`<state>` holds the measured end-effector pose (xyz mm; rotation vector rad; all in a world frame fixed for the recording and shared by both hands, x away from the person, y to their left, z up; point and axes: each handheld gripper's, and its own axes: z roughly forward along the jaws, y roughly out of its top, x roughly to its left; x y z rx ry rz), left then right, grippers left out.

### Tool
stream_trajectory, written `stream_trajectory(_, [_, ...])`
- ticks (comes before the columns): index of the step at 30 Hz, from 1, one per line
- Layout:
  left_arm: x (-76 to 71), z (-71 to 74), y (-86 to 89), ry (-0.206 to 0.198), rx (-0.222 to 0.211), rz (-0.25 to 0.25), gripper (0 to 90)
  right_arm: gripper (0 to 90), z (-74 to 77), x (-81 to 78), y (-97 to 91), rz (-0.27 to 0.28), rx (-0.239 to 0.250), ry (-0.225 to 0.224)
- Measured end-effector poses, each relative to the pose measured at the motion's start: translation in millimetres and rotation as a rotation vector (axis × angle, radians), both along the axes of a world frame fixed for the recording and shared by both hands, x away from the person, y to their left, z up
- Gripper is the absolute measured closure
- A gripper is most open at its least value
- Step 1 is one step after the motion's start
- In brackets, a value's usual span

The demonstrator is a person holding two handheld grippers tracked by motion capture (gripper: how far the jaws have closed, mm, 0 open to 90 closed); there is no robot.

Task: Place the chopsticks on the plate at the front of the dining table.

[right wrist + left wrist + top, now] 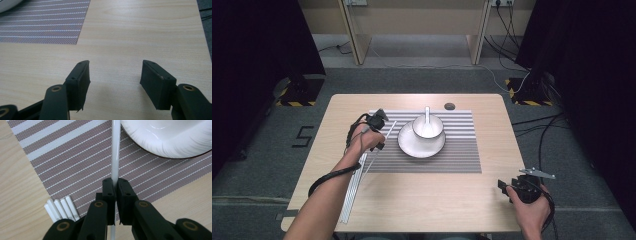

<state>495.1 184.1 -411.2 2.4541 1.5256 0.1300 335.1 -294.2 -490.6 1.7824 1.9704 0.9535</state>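
My left gripper is shut on a thin white stick, held low over the left part of the striped placemat. The stick runs past the left rim of a white plate. On the plate stands a white bowl with a white spoon in it. My right gripper is open over bare wood near the table's front right corner, nothing between its jaws.
Several more white sticks lie side by side along the placemat's left edge, running toward the front of the wooden table. A small dark round hole sits at the table's far edge.
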Motion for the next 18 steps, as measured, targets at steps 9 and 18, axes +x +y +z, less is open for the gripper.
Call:
stream_trajectory(9, [3.3, -0.9, -6.5, -0.007, -0.02, -0.01, 84.7, 40.6, -0.3, 0.1, -0.5, -0.002, 0.002, 0.0])
stream_trajectory(18, [6.6, -1.3, -13.6, -0.009, -0.036, -0.009, 84.8, 40.5, -0.6, 0.2, -0.8, -0.001, 0.004, 0.0])
